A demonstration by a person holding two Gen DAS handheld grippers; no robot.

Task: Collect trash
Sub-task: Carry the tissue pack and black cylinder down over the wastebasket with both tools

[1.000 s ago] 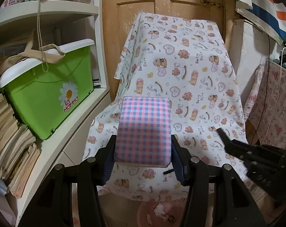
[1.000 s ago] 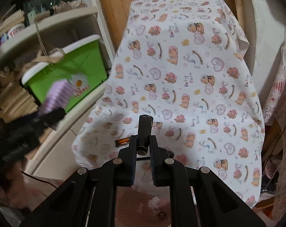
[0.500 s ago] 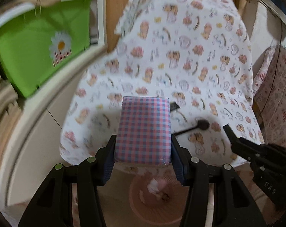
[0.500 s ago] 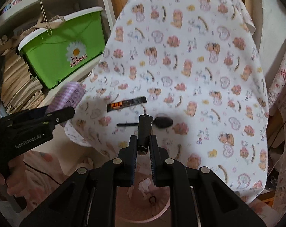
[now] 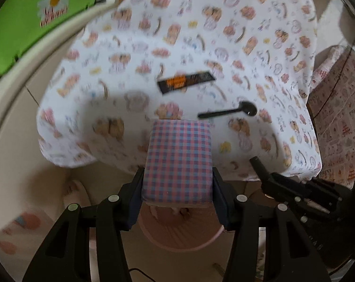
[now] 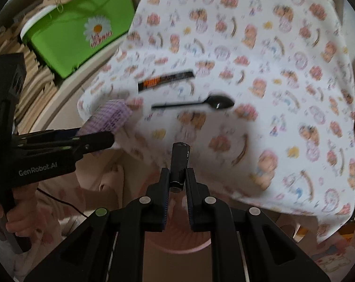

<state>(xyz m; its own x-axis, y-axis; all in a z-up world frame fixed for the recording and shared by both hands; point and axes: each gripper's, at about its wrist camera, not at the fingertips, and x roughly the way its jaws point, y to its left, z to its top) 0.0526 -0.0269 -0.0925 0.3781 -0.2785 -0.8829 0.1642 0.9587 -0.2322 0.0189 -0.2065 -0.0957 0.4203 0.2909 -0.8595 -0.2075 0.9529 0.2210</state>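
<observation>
Pink-and-blue checked packet (image 5: 177,159) clamped between the fingers of the left gripper (image 5: 177,188), held above a pink waste bin (image 5: 182,237) at the table edge. Right gripper (image 6: 177,183) grips a black cylindrical object (image 6: 179,164) over the same bin. On the cartoon-print tablecloth (image 6: 283,75) lie a black plastic spoon (image 6: 196,103) and, just beyond it, a black-and-orange sachet (image 6: 165,80). Green storage box (image 6: 78,30) on the shelf at left.

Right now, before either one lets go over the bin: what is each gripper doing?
Left gripper: closed on the checkered packet.
Right gripper: closed on the small black cylinder.
</observation>
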